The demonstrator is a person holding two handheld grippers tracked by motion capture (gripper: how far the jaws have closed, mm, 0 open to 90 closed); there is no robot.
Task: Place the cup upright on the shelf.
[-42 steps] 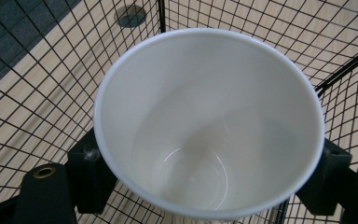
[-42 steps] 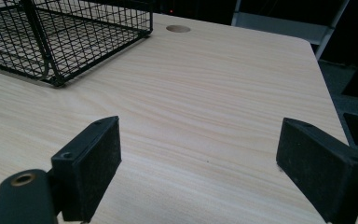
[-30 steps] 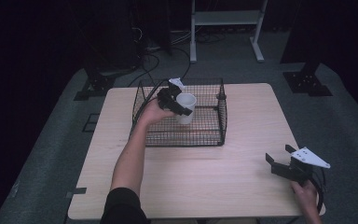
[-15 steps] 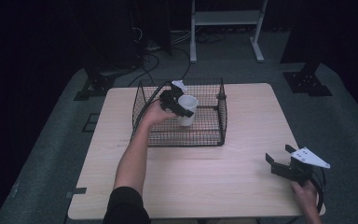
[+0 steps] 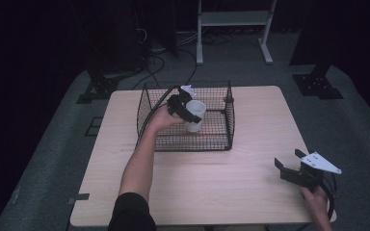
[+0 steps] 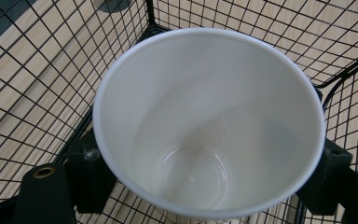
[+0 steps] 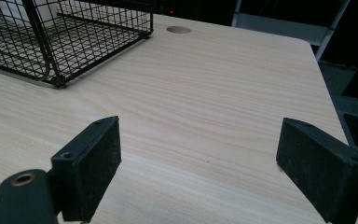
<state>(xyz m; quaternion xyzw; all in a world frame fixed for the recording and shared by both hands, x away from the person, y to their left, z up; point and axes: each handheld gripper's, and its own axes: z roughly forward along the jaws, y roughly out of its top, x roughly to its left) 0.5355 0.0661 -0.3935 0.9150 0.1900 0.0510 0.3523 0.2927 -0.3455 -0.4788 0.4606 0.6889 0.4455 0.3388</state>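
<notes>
High view: left gripper (image 5: 189,112) holds a white round cup (image 5: 195,115) inside the black wire basket (image 5: 226,127) on the light wood bench (image 5: 250,168). Left gripper view: cup (image 6: 209,121) is upright & empty, w/ jaws squeezing its sides. Right gripper (image 5: 288,166) sits low near the bench's right front corner, well apart from the basket, jaws wide open w/ nothing between.
</notes>
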